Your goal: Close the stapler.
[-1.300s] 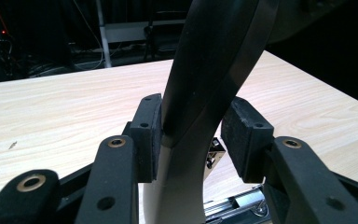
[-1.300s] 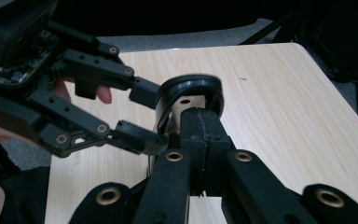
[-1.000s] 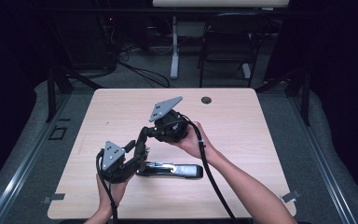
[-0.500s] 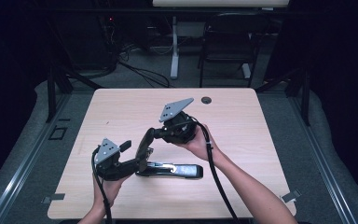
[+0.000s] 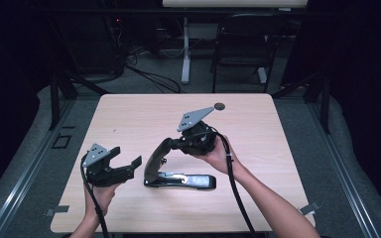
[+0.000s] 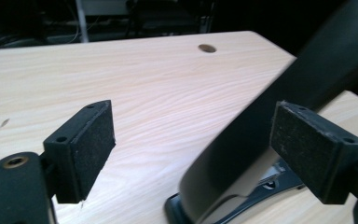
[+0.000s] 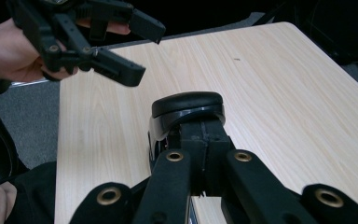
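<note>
A black stapler lies on the wooden table with its top arm swung up. My right gripper is shut on the raised end of that arm, whose rounded tip sticks out past the closed jaws. My left gripper hovers open just left of the stapler, touching nothing. In the left gripper view the lifted arm crosses in front of the right pad, and the left pad is over bare wood. The right gripper view shows the left gripper open at the upper left.
A small round hole sits near the table's far edge, also visible as the hole in the left gripper view. A chair and a table leg stand on the floor beyond. Bare wood surrounds the stapler on all sides.
My left gripper has drawn back to the left, away from the stapler, and stands open. The right gripper keeps its hold on the raised arm and has shifted slightly right.
</note>
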The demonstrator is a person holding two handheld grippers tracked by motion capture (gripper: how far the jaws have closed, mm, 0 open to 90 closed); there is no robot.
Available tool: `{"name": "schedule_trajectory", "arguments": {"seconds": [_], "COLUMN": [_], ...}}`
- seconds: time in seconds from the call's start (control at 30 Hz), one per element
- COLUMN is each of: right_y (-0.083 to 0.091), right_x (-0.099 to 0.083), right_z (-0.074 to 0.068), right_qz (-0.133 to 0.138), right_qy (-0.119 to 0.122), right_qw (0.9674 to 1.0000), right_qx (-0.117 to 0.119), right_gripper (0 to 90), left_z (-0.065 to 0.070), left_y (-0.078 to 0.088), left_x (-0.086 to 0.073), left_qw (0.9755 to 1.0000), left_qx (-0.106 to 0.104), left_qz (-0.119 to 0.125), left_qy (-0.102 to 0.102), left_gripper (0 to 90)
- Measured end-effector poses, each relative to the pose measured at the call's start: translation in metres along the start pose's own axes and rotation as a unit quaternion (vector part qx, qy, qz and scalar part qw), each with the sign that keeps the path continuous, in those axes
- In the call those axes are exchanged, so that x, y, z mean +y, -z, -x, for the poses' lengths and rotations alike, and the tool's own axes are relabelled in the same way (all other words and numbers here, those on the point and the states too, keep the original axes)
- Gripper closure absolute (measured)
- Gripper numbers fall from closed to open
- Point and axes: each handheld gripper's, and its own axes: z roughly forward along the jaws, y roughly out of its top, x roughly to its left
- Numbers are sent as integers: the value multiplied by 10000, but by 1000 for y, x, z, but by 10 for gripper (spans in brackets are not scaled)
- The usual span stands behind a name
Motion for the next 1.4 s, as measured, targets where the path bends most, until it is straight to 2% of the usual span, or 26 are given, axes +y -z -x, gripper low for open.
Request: {"name": "schedule_trajectory", "arguments": {"seconds": [0.17,0.3,0.43,0.57,0.8,1.07,1.4], "right_y": [2,3,4,5,9,13,13], "right_x": [-4,-7,-9,-11,-20,-39,-53], "right_z": [0,1,1,1,3,7,9], "right_qz": [-75,-110,-147,-168,-254,-365,-530], "right_qy": [-21,-57,-80,-122,-201,-332,-446], "right_qw": [9999,9999,9998,9997,9993,9986,9973], "right_qx": [-71,-82,-94,-112,-179,-201,-236], "right_gripper": [900,900,900,900,900,900,900], "left_z": [-16,-27,-34,-40,-42,-39,-38], "left_y": [-7,-7,-7,-7,-10,-14,-14], "left_x": [-4,-6,-7,-8,-9,-9,-9], "left_qw": [9995,9990,9985,9977,9971,9970,9970], "left_qx": [128,263,355,358,355,366,377], "left_qz": [-286,-282,-299,-417,-503,-591,-609], "left_qy": [85,235,303,386,456,338,295], "left_gripper": [102,96,96,96,88,72,72]}}
